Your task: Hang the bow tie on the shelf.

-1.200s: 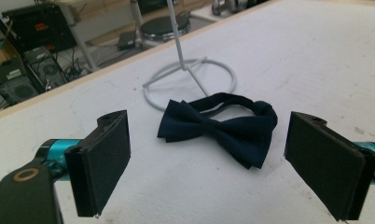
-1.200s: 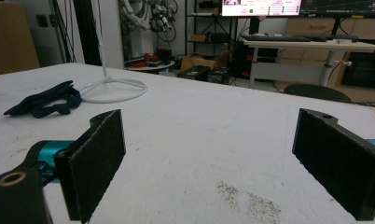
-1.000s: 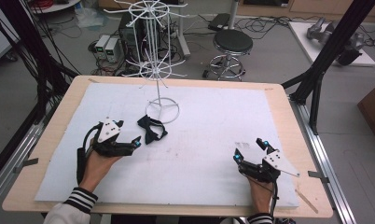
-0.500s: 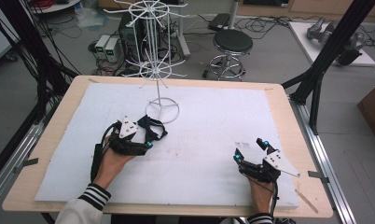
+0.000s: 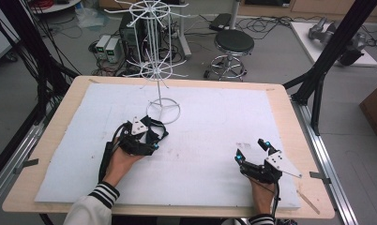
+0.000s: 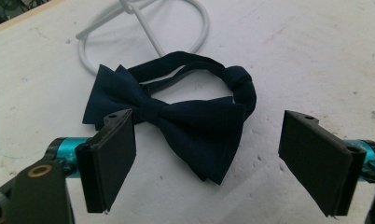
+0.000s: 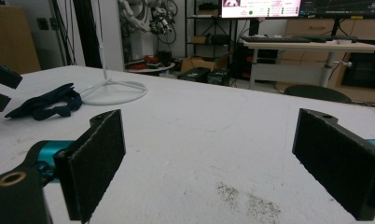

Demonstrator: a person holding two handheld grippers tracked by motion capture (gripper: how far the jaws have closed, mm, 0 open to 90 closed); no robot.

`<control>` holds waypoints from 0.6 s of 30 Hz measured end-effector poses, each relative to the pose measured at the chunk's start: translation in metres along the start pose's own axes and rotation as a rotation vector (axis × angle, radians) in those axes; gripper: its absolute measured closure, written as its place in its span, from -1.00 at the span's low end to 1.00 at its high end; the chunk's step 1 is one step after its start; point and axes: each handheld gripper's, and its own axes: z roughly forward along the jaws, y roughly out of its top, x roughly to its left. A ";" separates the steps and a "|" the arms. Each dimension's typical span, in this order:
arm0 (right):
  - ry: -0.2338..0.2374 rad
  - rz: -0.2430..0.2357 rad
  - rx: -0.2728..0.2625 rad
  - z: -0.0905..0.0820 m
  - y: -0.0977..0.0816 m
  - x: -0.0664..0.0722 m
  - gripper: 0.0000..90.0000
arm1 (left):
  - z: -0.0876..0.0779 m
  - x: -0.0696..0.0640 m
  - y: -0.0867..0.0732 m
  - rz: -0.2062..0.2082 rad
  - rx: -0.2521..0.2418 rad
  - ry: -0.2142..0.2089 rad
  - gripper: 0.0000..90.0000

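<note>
The left claw [image 6: 209,163] has slid over to the dark navy fabric bow tie [image 6: 176,121], jaws narrowing but unclenched around it; a grasp looks imminent. The right claw [image 5: 254,152] rests released.

White wire display stand [image 5: 156,56]: ring base just beyond the left gripper, on the white table cover [image 5: 214,117]. Black round stool [image 5: 234,43]: on the floor, well beyond both grippers. Monitor [image 7: 260,8]: far ahead of the right gripper.
</note>
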 end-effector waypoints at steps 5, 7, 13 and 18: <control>0.000 0.005 0.000 0.000 0.000 0.000 -0.81 | 0.005 -0.003 0.002 0.015 0.026 0.016 -0.48; 0.001 0.008 0.000 0.000 0.000 0.000 -0.81 | 0.008 -0.004 0.002 0.010 0.033 0.025 -0.48; 0.002 0.006 -0.003 0.000 0.000 0.000 -0.81 | 0.014 -0.004 0.001 0.011 0.063 0.039 -0.43; 0.001 0.005 -0.003 0.000 0.000 -0.001 -0.81 | 0.019 -0.007 0.000 0.009 0.083 0.040 -0.37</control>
